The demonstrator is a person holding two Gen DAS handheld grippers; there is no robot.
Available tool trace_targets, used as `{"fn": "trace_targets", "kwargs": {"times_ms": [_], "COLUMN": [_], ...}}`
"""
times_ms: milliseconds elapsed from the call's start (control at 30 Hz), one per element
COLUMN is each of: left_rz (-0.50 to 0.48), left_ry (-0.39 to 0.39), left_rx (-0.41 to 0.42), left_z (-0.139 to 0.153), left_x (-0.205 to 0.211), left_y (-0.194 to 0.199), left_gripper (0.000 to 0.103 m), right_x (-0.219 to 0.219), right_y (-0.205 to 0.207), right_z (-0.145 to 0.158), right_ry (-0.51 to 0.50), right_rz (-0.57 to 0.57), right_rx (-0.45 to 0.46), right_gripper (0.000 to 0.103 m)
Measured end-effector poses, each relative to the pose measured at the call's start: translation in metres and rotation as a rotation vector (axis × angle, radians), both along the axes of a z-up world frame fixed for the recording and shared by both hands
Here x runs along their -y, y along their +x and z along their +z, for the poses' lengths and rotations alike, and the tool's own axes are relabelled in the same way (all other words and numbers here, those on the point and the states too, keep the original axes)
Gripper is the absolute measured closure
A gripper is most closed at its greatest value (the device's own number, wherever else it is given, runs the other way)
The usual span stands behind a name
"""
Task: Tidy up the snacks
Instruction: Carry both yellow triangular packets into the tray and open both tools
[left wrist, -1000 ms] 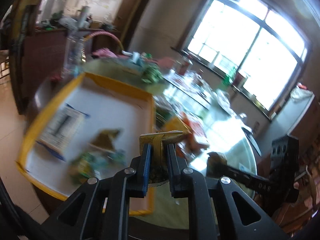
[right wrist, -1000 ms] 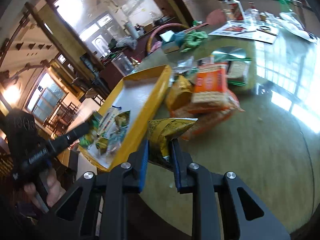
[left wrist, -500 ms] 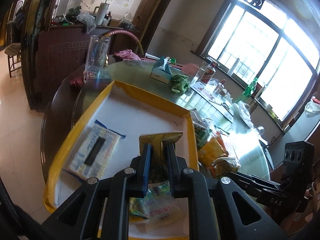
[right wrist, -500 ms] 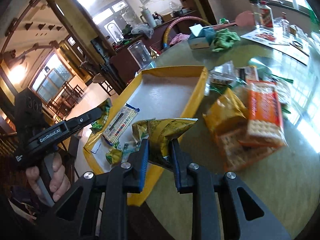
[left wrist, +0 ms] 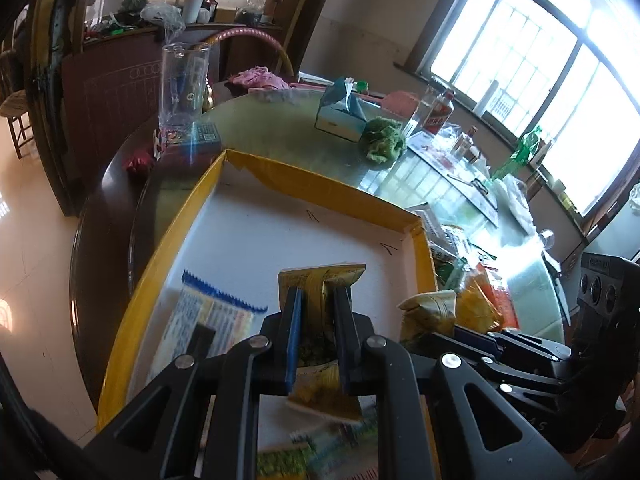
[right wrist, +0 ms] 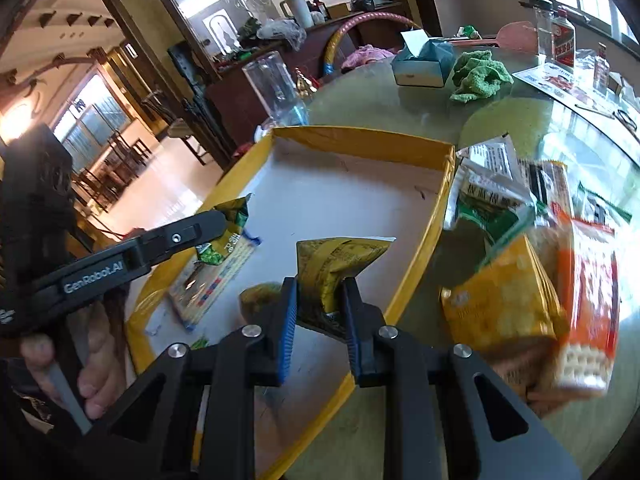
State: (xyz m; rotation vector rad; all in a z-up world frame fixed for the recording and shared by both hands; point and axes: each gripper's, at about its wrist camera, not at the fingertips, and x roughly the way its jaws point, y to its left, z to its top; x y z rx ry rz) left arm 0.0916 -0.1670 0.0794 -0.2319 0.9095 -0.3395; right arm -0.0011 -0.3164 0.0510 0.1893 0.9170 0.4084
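Left tongs (left wrist: 316,334): your tongs are clamped on a yellow-green snack packet (left wrist: 322,280), holding it above the white floor of the yellow tray (left wrist: 304,178). The packet's top edge stands clear above the blue pads.

Right tongs (right wrist: 320,314): you have these clamped on a second yellow-green packet (right wrist: 338,260), held over the tray's near right part, just inside its yellow wall (right wrist: 434,226).

Tray contents: a flat blue-edged wrapper with printed text (left wrist: 214,318) lies on the tray floor at your left; more small green and yellow packets (left wrist: 316,456) sit at the near end, blurred.

Loose snacks: on the desk (right wrist: 516,116) just beside the tray's right wall lie a yellow bag (right wrist: 500,304), an orange cracker pack (right wrist: 592,292) and green-and-white sachets (right wrist: 490,188), piled touching one another.

Farther desk: a tissue box (right wrist: 424,64) and a green cloth (right wrist: 480,76) sit near each other beyond the tray; a clear glass jug (left wrist: 182,84) stands past the tray's far left corner.
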Motion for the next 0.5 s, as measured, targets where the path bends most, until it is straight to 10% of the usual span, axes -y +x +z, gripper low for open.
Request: {"fn": "trace_targets", "kwargs": {"times_ms": [500], "left_rz": [-0.007], "left_ry": [0.127], "left_rx": [-0.095], "left_z": [-0.025], "left_x": [0.014], "left_y": [0.019], "left_gripper": [0.089], "right_x": [-0.022], "right_y": [0.03], "right_z": [-0.014], "right_ry": [-0.129], "right_rz": [-0.005], "right_rx": [-0.015], "right_gripper": [0.079]}}
